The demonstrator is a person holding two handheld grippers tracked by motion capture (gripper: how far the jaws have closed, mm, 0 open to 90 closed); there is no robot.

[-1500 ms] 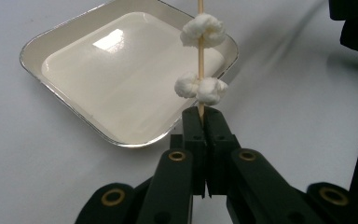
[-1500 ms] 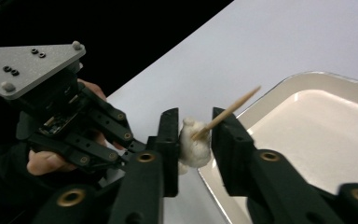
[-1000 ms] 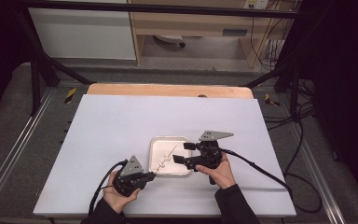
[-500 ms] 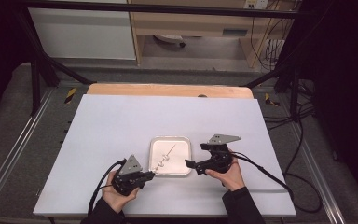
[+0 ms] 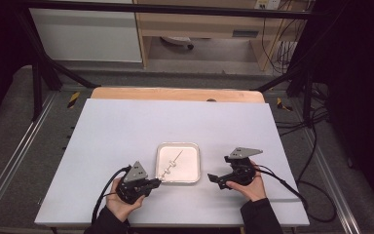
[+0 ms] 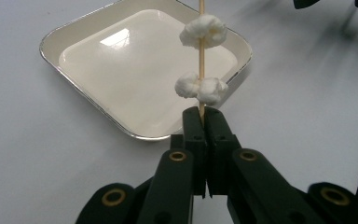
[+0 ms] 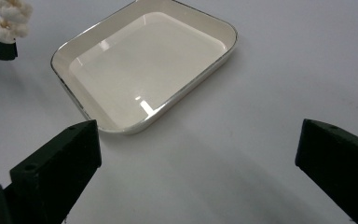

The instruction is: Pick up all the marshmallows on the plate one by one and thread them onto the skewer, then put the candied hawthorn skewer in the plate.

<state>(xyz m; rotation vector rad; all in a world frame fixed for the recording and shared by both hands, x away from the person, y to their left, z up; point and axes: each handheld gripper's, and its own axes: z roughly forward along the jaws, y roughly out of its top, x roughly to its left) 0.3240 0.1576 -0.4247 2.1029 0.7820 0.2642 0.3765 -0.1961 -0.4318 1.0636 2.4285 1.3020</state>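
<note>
Left gripper [image 6: 201, 122] pinches a thin wooden skewer [image 6: 201, 44] of fluffy white puffs [image 6: 203, 31] – right gripper [image 7: 198, 154], just opening, gapes wide, nothing between

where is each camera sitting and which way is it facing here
High view: above the person's side, looking forward and down on the table; both forearms show.
Left gripper view: rides the left hand-held gripper, looking along jaws shut on the skewer over the tray.
Right gripper view: rides the right hand-held gripper, whose jaws have just been opening with nothing between, facing the tray.
Shared: all three show the tray.
</note>
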